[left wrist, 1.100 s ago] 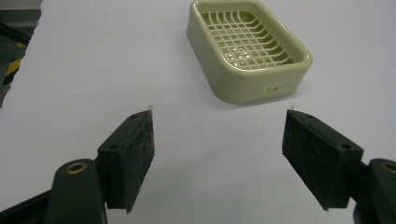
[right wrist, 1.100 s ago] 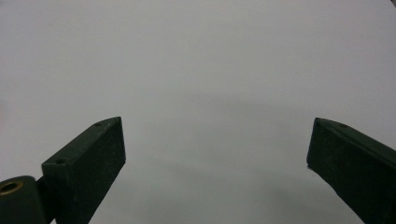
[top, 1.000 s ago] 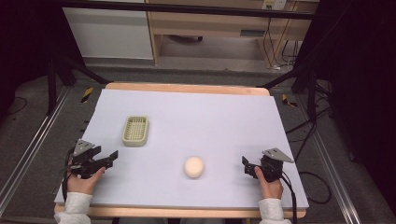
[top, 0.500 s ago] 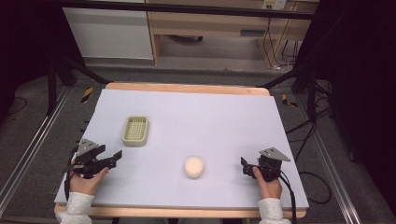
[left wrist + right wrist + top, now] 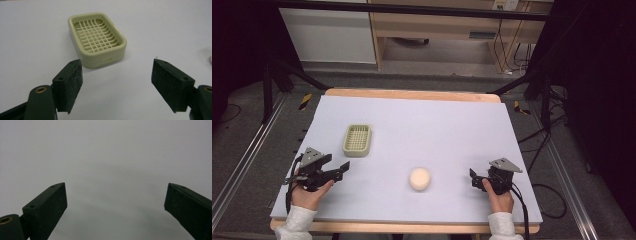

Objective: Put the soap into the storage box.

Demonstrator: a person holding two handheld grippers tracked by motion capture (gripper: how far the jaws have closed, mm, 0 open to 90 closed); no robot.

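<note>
A pale green soap dish (image 5: 357, 140) with a grid bottom rests on the white table (image 5: 437, 125), left of centre; the same soap dish (image 5: 97, 38) lies just ahead of my left gripper (image 5: 117, 82), whose jaws stand wide open and empty. A round cream soap bar (image 5: 419, 178) lies near the table's front middle. The left gripper (image 5: 343, 167) is held low at the front left, pointing right toward the dish. At the front right my right gripper (image 5: 472, 177) points left toward the soap bar. In its own view the right gripper (image 5: 116, 205) is open over bare table.
The table's wooden edge (image 5: 412, 94) runs along the far side. Black frame rails and cables (image 5: 532, 145) flank the table on the right. A wooden cabinet (image 5: 447, 30) stands beyond the table.
The left gripper has shifted slightly forward and right toward the soap dish. The right gripper has barely moved.
</note>
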